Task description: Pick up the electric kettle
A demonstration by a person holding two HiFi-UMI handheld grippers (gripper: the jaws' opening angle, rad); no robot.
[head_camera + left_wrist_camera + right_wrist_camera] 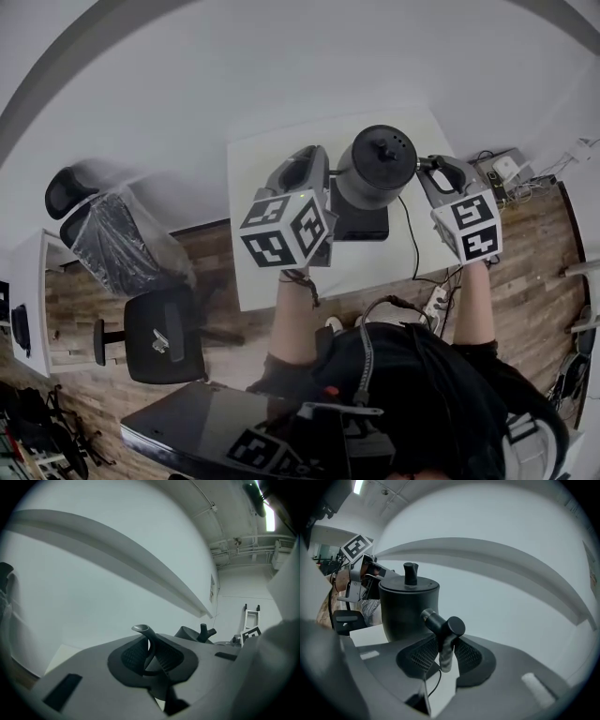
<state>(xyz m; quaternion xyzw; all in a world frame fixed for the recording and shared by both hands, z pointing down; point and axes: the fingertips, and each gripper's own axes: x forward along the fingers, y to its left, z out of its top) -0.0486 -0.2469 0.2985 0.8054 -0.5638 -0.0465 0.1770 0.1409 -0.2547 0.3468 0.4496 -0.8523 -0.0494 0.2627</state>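
A black electric kettle with a knobbed lid hangs over its flat black base on the white table. In the head view my left gripper meets the kettle's left side and my right gripper its right side. The left gripper is shut on the thin curved spout; the lid knob shows beyond it. The right gripper is shut on the kettle's handle, with the kettle body just ahead.
The base's cord runs off the table's near edge to a power strip on the wood floor. A black office chair and a plastic-covered chair stand to the left. Small devices and cables lie to the right.
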